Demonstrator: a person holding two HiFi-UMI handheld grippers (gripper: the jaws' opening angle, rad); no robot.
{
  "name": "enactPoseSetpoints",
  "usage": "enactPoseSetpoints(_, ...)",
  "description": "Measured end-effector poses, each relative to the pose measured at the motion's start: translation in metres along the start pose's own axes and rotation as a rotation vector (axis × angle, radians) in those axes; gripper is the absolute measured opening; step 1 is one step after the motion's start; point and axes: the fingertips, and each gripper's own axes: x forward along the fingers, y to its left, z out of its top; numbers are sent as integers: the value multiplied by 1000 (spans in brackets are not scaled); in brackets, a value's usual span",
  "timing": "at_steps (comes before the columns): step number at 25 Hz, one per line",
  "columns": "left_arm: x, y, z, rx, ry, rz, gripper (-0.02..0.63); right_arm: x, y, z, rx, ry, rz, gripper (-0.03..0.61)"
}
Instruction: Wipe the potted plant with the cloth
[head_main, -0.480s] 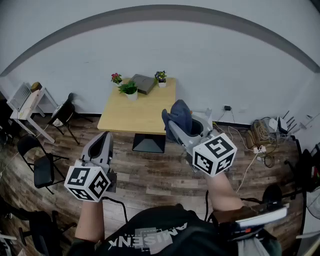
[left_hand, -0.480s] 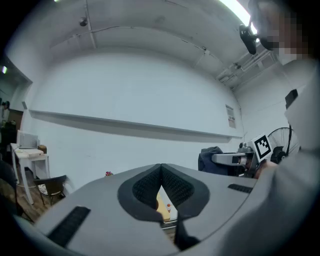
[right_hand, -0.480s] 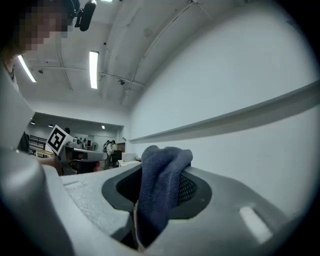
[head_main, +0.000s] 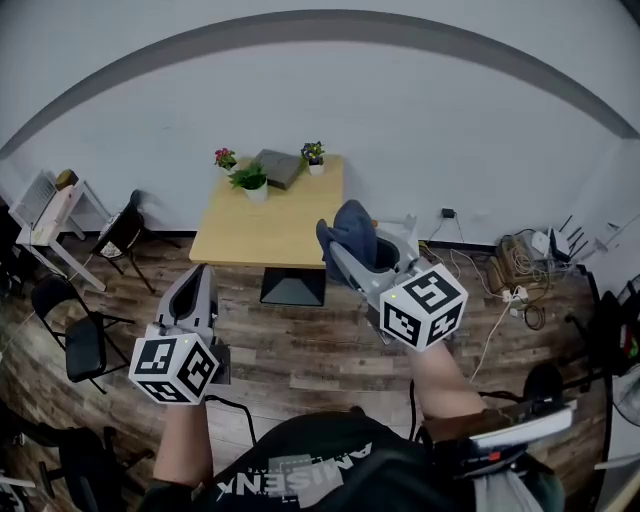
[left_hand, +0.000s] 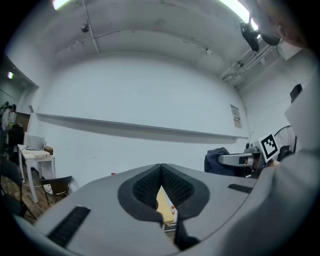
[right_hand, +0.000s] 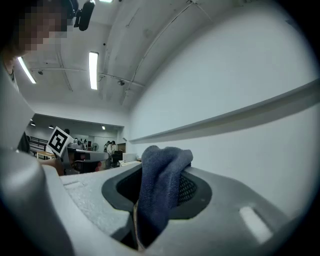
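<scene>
Wiping cloth (right_hand: 161, 190): dark blue, terry-like, bunched upright between the jaws; judged light, soft, floppy; best pinched at a gathered fold, as now.
Right gripper (head_main: 337, 248): clamped on the cloth, held level, well short of the table.
Leafy potted plant (head_main: 250, 181): green, in a white pot, on the table's far side; probably light, easily tipped, with delicate leaves.
Pink-flowered pot (head_main: 225, 159), small flowering pot (head_main: 314, 154): near it, by the wall.
Table (head_main: 265, 235): pale wood, well apart from both grippers.
Left gripper (left_hand: 161, 172): closed tight, nothing between the pads.

Upside-down white lettering on black shirt (head_main: 290, 483), not legible, small wall notice (left_hand: 235, 116) too small to read
</scene>
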Motion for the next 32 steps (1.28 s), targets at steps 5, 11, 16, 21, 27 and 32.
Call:
enactPoseSetpoints(5, -2, -3, -3, 23, 11, -11, 2, 3, 7, -3, 24, 2, 29, 129)
enactPoseSetpoints(11, -4, 13, -10, 10, 25, -24, 2, 16, 16, -6, 35, 8, 18, 129)
enactPoseSetpoints(16, -10, 36, -15, 12, 30, -26, 2, 31, 30, -10, 41, 8, 2, 129)
enactPoseSetpoints(21, -17, 56, -16, 23, 16, -34, 2, 43, 42, -16, 57, -2, -22, 129)
enactPoseSetpoints(27, -10, 72, -31, 22, 43, -60, 2, 60, 48, -24, 61, -11, -10, 129)
enactPoseSetpoints(32, 14, 89, -34, 23, 54, -36, 2, 89, 31, -23, 59, -21, 18, 129)
